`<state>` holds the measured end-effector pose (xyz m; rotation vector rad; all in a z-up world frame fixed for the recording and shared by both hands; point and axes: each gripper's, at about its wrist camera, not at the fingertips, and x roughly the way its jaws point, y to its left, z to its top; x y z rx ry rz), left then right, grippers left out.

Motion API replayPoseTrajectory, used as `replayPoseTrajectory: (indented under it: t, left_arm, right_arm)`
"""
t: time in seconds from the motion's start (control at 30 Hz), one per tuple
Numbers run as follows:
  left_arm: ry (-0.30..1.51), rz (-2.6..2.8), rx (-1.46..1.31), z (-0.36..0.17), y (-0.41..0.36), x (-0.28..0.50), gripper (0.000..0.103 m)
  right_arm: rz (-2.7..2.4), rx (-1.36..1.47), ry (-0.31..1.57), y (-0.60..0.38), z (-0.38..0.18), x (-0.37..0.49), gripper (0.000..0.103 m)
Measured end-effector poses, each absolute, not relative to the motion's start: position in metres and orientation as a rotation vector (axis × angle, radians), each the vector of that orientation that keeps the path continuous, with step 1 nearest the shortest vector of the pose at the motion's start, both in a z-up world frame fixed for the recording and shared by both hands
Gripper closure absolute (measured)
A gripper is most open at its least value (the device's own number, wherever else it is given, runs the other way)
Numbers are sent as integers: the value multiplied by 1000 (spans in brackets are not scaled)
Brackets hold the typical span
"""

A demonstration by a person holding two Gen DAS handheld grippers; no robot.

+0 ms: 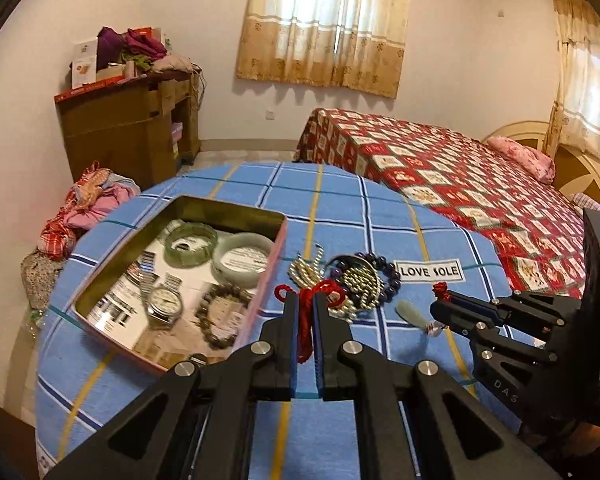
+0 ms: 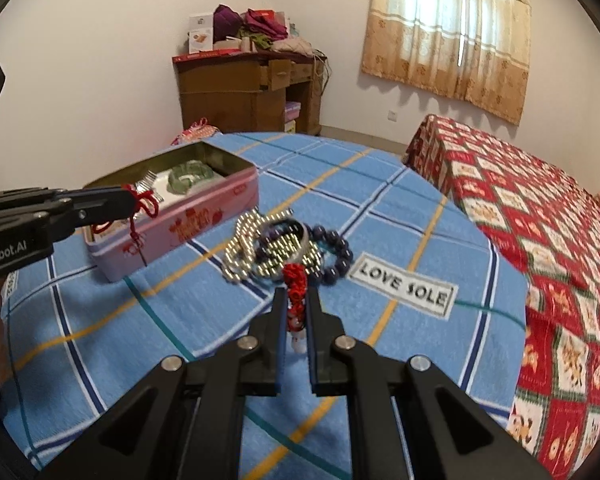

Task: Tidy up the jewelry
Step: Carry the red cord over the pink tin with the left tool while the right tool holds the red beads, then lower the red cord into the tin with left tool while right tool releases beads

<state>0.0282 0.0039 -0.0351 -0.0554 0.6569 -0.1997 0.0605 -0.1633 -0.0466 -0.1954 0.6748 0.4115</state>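
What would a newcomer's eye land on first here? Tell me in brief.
Probably the red knotted cord, pinched at one end by the left gripper and at the other by the right gripper, above the blue checked cloth. Next, the tangle of pearl and purple bead strands mid-cloth, and beside it the open pink tin holding a watch and bangles.

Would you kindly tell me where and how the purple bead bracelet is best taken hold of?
Grip the purple bracelet on its bare arc nearest the LOVE SOLE label, coming from above on that side; its other side lies tangled under the pearl strands.
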Motion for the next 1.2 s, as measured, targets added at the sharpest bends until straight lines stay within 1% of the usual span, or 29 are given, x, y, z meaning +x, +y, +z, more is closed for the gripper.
replayPoseTrajectory:
  t: [0.67, 1.0, 1.2]
  left_arm:
    - [619, -58, -50, -14, 59, 52, 98]
    - [626, 10, -41, -14, 84, 71, 98]
    - [635, 42, -39, -18, 93, 79, 98]
  right_arm:
    - [538, -278, 576, -91, -4, 79, 93]
    - [588, -298, 555, -57, 6, 91, 93]
    - [606, -301, 563, -42, 0, 98, 93]
